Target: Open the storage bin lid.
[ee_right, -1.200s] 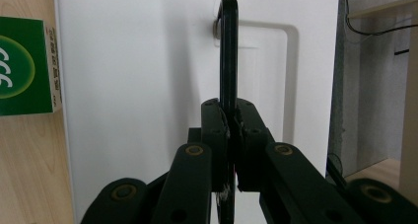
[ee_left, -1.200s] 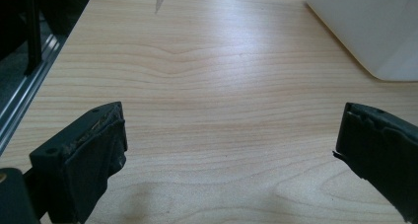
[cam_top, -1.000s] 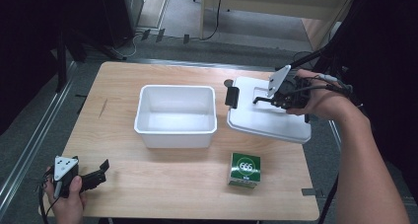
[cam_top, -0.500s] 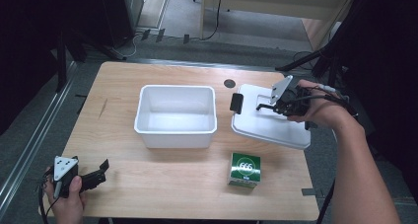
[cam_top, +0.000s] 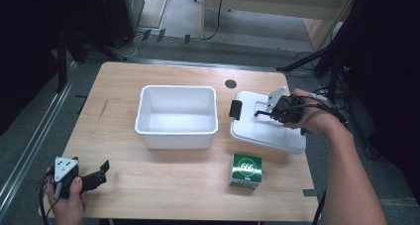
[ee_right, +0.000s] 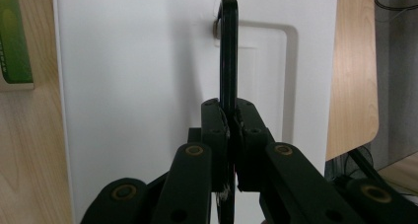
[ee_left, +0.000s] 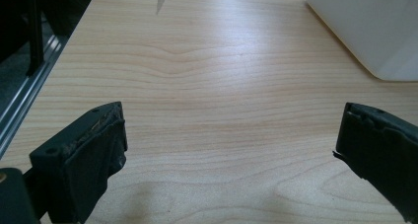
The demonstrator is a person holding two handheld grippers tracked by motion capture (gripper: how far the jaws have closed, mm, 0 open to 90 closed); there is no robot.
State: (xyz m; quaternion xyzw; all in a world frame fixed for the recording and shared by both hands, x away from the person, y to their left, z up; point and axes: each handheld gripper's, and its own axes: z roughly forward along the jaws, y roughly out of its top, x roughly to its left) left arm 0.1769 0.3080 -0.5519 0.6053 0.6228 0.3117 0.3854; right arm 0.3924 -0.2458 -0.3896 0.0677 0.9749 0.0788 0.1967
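Where the high view looks down on the worktop [cam_top: 188, 195], the right gripper [cam_top: 263, 113] is clamped on the black handle [cam_top: 258, 112] of a white lid [cam_top: 265, 131] lying at the right side. A white bin [cam_top: 177, 117] stands just left of the lid, a green box [cam_top: 247, 170] sits near its front edge, and a black clip [cam_top: 236, 109] juts from its left edge. The left gripper [cam_top: 101, 169] rests at the front left corner, well apart.

In the left gripper view, its jaws stand wide over bare wood, the bin [ee_left: 367, 29] at upper right.

In the right gripper view, the handle [ee_right: 228, 51] stands edge-on, its long axis running straight away from the pinching jaws across the lid [ee_right: 133, 86]; the box [ee_right: 15, 36] lies at left.
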